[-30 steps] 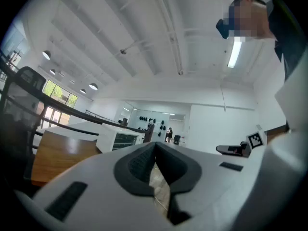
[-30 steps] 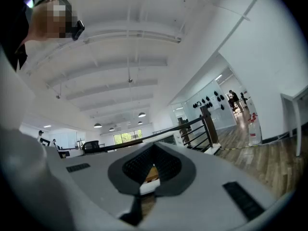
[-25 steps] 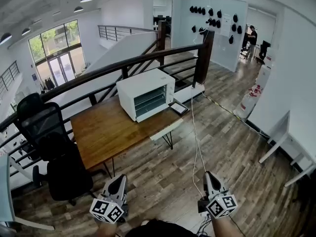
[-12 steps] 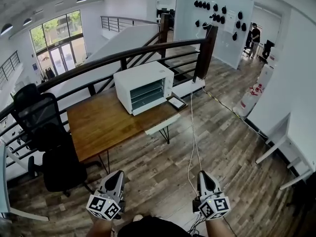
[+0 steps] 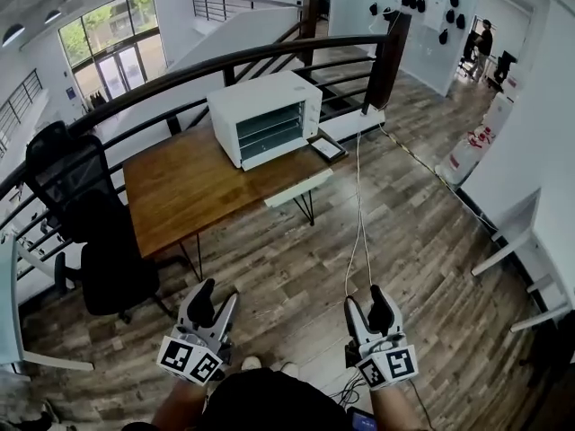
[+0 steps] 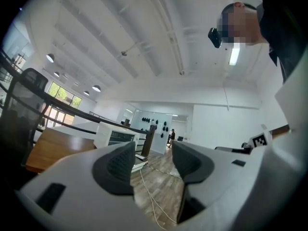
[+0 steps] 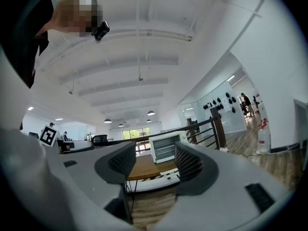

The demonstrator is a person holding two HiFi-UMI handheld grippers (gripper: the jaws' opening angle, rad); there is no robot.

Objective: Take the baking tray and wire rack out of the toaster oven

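Toaster oven (image 5: 265, 119): one, white, door shut, shelves showing through its glass. It stood on the single wooden table (image 5: 180, 214), well apart from both grippers.
Office chair (image 5: 85, 214): one, black, beside the table.
Grippers: two, held low and level, pointed toward the table. The left gripper (image 5: 218, 294) and right gripper (image 5: 367, 300) had jaws apart with nothing between them. Both had just been opening; a second earlier each pair was together.
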